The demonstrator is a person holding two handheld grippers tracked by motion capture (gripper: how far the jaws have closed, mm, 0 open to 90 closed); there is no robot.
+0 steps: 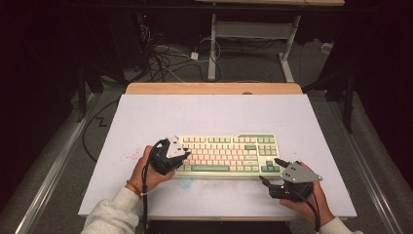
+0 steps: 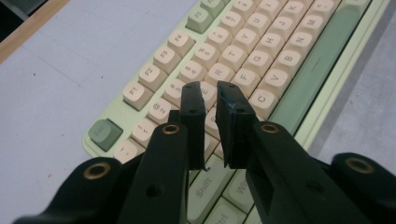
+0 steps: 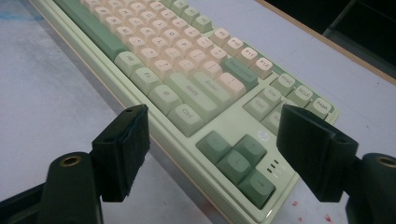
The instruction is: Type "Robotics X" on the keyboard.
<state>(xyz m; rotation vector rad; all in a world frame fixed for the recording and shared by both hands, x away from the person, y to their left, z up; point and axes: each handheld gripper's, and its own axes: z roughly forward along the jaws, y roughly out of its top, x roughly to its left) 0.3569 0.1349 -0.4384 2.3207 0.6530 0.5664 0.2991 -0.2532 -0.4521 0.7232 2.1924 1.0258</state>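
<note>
High view: keyboard (image 1: 226, 155), cream and green, lies flat near the front edge of the white table top (image 1: 214, 117), long side toward the person, within reach of both hands.

Keys, left gripper view: cream letter and number keys, a green escape key (image 2: 105, 134) at the corner, a long green space bar (image 2: 322, 60) along the near edge. The layout faces the person, so the rows can be pressed from above.

Left gripper (image 2: 211, 95): jaws nearly together, a narrow gap between the tips and nothing between them. It hangs over the left end of the keyboard, tips above the upper letter rows. Drawn in like this, the tips probably serve as one narrow point for striking a single key; contact with a key cannot be told.

Right gripper (image 3: 212, 140): jaws wide apart, nothing between them, resting off the keyboard's right front corner beside the green arrow keys (image 3: 238, 161). Judged to be idle, parked clear of the keys.

Wooden table edge (image 1: 214, 88): behind the white top.
</note>
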